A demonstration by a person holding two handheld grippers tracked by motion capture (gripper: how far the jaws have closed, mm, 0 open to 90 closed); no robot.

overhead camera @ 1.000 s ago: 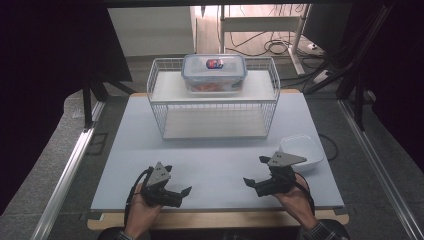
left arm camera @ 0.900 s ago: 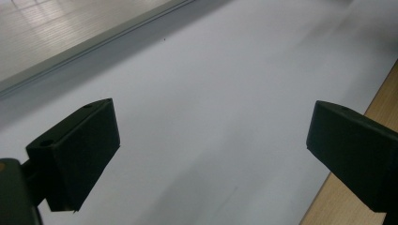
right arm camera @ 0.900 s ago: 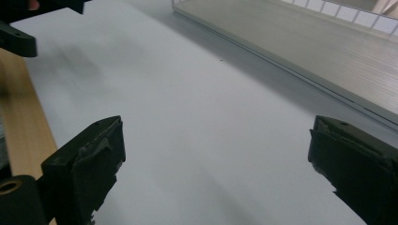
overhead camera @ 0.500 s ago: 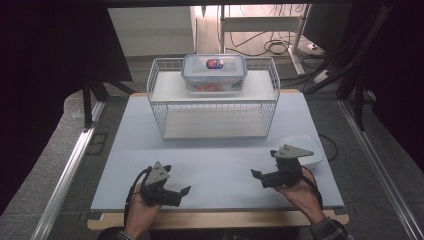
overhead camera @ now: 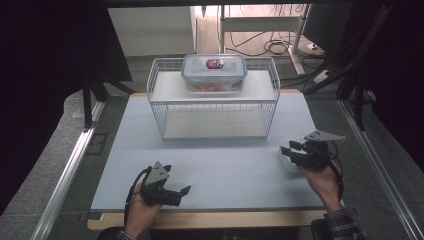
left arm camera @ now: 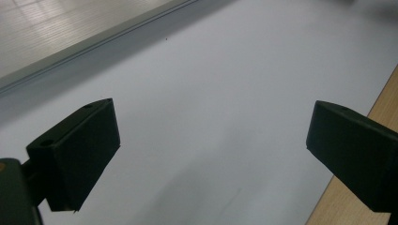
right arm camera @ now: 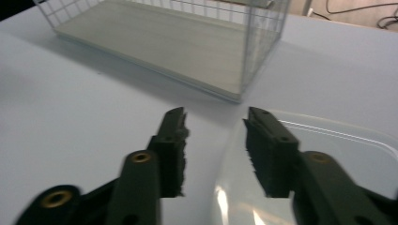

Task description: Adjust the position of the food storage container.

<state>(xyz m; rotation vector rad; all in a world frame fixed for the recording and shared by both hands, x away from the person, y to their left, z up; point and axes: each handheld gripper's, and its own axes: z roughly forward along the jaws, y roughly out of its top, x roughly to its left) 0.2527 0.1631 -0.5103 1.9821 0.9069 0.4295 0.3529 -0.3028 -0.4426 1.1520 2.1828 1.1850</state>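
Left gripper [overhead camera: 172, 192]: held low over the near left of the pale mat [overhead camera: 225, 165], jaws spread wide, nothing between them. Through the left gripper view [left arm camera: 211, 140], bare mat ahead of and below the jaws, a strip of wooden table edge [left arm camera: 366, 187] beyond the one seen at the right of that view.

Ahead of both grippers, at the far side of the mat: white wire rack [overhead camera: 215, 107], two shelves. On top shelf, clear lidded food box [overhead camera: 214, 72] with blue clips and a red-and-blue label, well apart from either gripper.

Right gripper [overhead camera: 291, 151]: held over the right edge of the mat, pointing left across the table, jaws just closing to a narrow gap. Clear plastic container [overhead camera: 289, 161], the thing in hand, directly below and around the tips, just in front of the right hand [overhead camera: 320, 180]. In the right gripper view [right arm camera: 213, 150], the container's rounded rim [right arm camera: 328, 133] running under the jaw seen at the right, the other jaw outside it over the mat; container wall apparently in the gap, blur hiding whether the pads [right arm camera: 263, 154] press on it. Grip itself: cannot tell. Rack's lower corner [right arm camera: 234, 89] near, just beyond the fingertips.
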